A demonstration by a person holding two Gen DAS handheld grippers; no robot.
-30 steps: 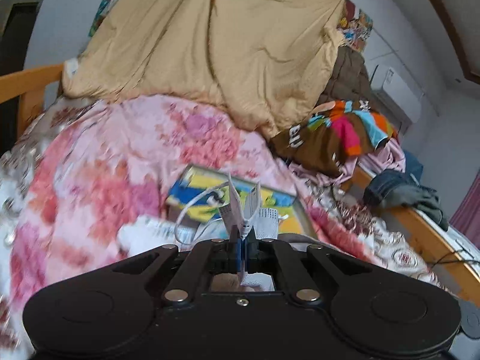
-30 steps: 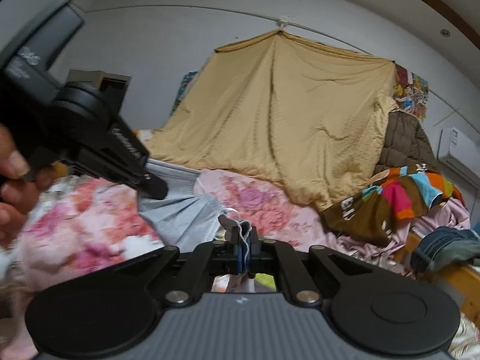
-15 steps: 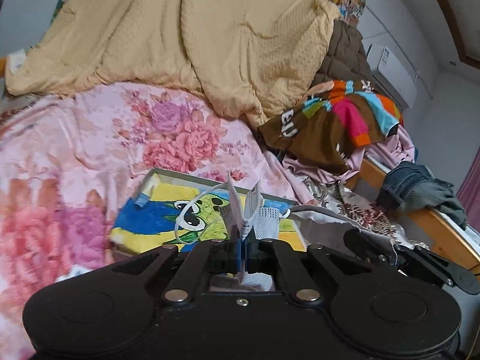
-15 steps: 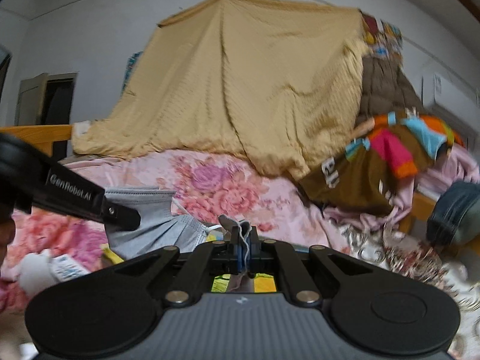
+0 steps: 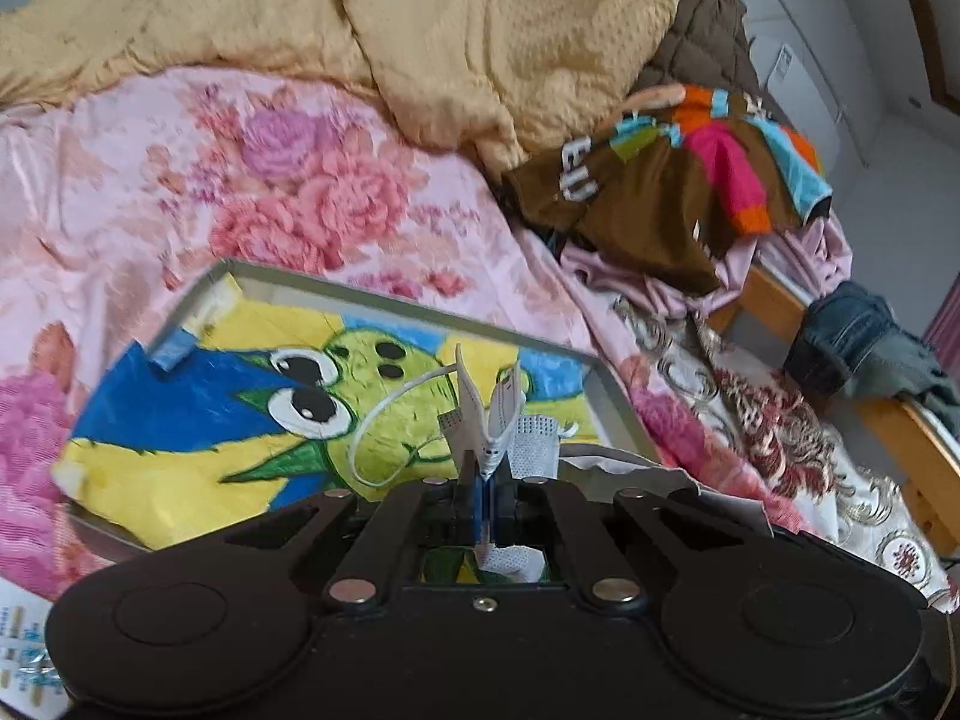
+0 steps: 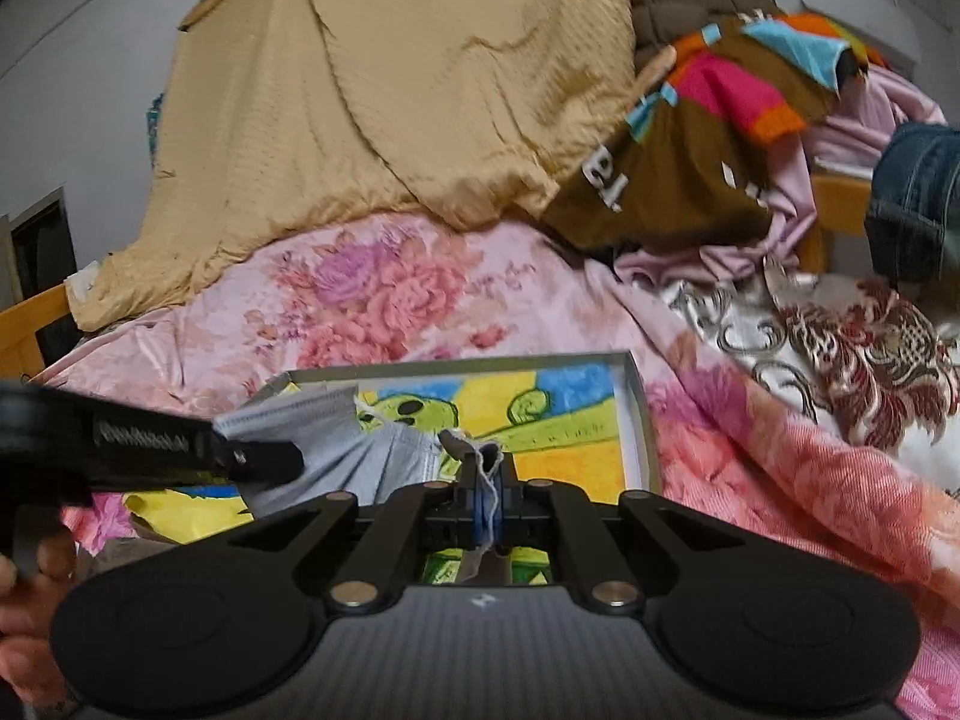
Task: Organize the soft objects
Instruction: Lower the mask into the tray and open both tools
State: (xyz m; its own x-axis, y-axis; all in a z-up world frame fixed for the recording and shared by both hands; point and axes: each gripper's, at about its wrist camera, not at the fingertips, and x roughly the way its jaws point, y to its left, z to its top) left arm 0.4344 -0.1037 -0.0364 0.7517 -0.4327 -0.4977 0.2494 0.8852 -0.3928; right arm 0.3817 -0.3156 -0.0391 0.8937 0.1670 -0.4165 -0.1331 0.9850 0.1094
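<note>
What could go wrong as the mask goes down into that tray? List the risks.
1. The face mask hangs stretched between the left gripper and the right gripper, each shut on only a thin edge; either pinch might slip.
2. The loose ear loop dangles and could snag on the tray rim.
3. The tray sits on a soft, rumpled floral quilt, so pressing down could tilt it.
</note>
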